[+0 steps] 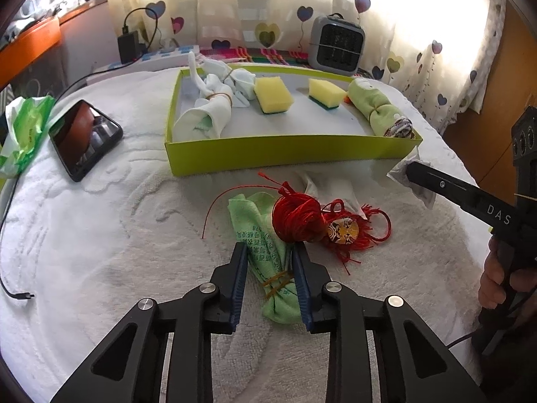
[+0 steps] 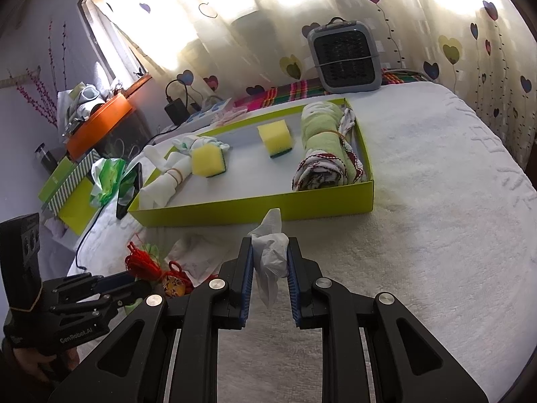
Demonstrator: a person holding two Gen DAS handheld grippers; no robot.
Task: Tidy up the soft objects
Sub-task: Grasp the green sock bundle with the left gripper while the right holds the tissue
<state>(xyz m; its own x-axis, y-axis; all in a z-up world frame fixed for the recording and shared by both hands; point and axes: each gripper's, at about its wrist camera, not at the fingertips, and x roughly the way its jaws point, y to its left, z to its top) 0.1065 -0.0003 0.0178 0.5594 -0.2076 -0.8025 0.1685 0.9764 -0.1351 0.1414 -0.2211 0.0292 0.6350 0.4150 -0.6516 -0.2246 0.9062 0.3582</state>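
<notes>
My left gripper [image 1: 269, 252] is shut on a rolled green cloth [image 1: 268, 252] bound with a rubber band, lying on the white bedspread. A red thread ball [image 1: 297, 215] with a painted mask charm [image 1: 344, 230] lies just beyond it. My right gripper [image 2: 268, 247] is shut on a white tissue pack [image 2: 270, 255], held above the bed in front of the lime tray [image 2: 255, 208]. It also shows in the left wrist view [image 1: 411, 171]. The tray [image 1: 268, 156] holds two yellow sponges [image 1: 272, 95], a white cloth roll [image 1: 208, 114] and a green towel roll [image 1: 376, 105].
A phone [image 1: 85, 139] and a green plastic bag [image 1: 23, 131] lie left of the tray. A grey fan heater [image 1: 337, 45] stands behind it by the curtain. A white cloth [image 1: 332, 189] lies behind the thread. A charger cable [image 1: 13, 294] trails at the left.
</notes>
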